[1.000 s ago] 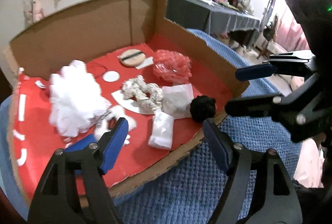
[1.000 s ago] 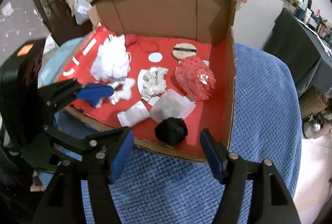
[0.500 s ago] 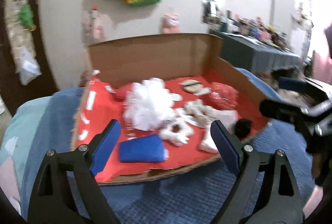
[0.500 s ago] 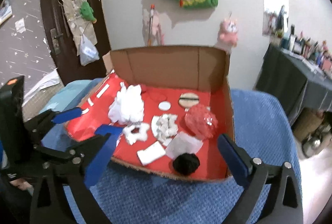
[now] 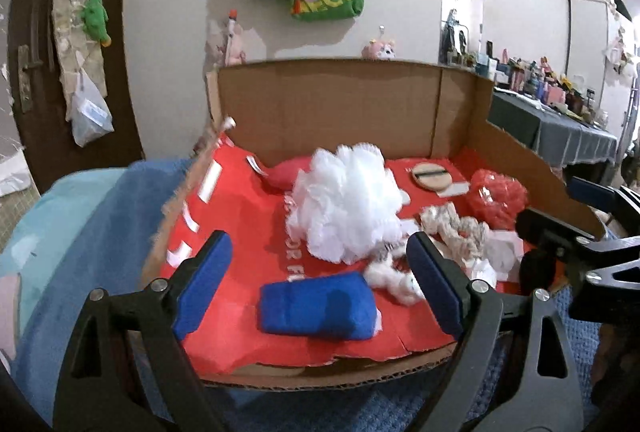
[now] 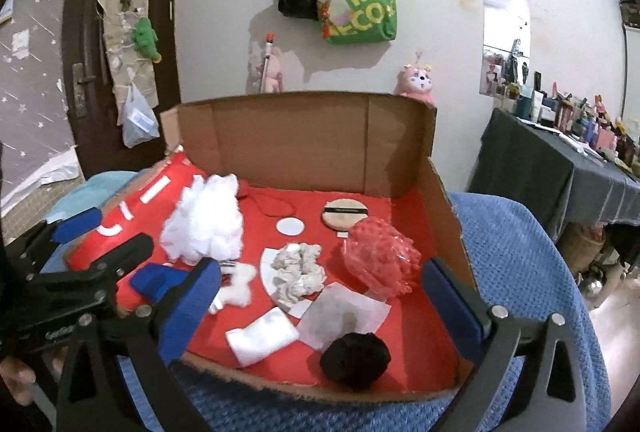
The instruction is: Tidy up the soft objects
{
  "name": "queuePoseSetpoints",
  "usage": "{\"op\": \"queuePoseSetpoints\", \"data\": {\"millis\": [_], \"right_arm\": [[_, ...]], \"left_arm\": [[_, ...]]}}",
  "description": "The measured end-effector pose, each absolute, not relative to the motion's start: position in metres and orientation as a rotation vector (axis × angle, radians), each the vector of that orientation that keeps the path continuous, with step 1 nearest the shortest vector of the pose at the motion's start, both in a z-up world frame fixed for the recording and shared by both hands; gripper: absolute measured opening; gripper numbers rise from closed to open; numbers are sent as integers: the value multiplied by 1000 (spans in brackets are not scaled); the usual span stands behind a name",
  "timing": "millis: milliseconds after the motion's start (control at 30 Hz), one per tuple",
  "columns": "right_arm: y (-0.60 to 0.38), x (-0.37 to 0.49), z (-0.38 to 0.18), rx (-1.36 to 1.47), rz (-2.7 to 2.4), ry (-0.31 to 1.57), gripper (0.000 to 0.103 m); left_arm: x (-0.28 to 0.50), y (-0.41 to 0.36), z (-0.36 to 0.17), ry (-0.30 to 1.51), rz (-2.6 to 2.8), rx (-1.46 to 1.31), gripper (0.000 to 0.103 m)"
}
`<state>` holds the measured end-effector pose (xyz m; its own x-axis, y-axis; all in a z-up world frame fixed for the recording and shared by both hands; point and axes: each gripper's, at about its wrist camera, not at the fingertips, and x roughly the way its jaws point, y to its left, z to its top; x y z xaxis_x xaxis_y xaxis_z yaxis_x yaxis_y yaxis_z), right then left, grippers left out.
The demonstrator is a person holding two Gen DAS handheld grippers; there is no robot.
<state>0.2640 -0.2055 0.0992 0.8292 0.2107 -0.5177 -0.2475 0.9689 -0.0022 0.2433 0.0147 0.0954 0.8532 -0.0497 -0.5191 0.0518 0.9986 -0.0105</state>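
An open cardboard box [image 5: 340, 112] with a red floor holds the soft items. My left gripper [image 5: 318, 278] is open at the box's front edge, and a blue folded sponge [image 5: 316, 306] lies on the floor between its fingers, untouched. Behind the sponge sit a white mesh puff [image 5: 348, 204], a small white fluffy ring [image 5: 390, 274] and a cream knotted cloth [image 5: 456, 228]. My right gripper [image 6: 322, 296] is open over the front right of the box. Below it are a black pom [image 6: 354, 354], a white folded pad [image 6: 262, 336] and a thin tissue sheet [image 6: 344, 314]. A red mesh puff [image 6: 380, 260] sits further back.
The box stands on a blue knitted blanket [image 6: 520, 252]. A round tan powder puff [image 6: 345, 214] and a white cotton round [image 6: 291, 226] lie near the tall back wall. The right side wall [image 6: 448, 216] slopes down forwards. A dark cluttered table [image 6: 560, 172] stands at the right.
Both grippers' jaws have spread wider. Both views have tilted up from looking down into the box. The left view has swung left, so the blue sponge now lies between its fingers.
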Motion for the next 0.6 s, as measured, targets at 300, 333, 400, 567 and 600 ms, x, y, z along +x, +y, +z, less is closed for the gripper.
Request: {"op": "queuePoseSetpoints", "data": {"millis": [300,333,400,567,600], "right_arm": [[-206,268,82,-80,200,560,103],[-208,268,82,-77,196,559,103],[-210,269,81,-68,195,562,103],[-211,273,76,-68,188,585,103],[-211,273,75,-67,186,588,103]], "left_arm": [[240,10,89,545,-62,14,89],[241,10,89,547,-60,14,89],[243,11,88,551,-53,16,89],[248,11,86,565,-30,24,89],[249,11,85,569,-33,25,89]]}}
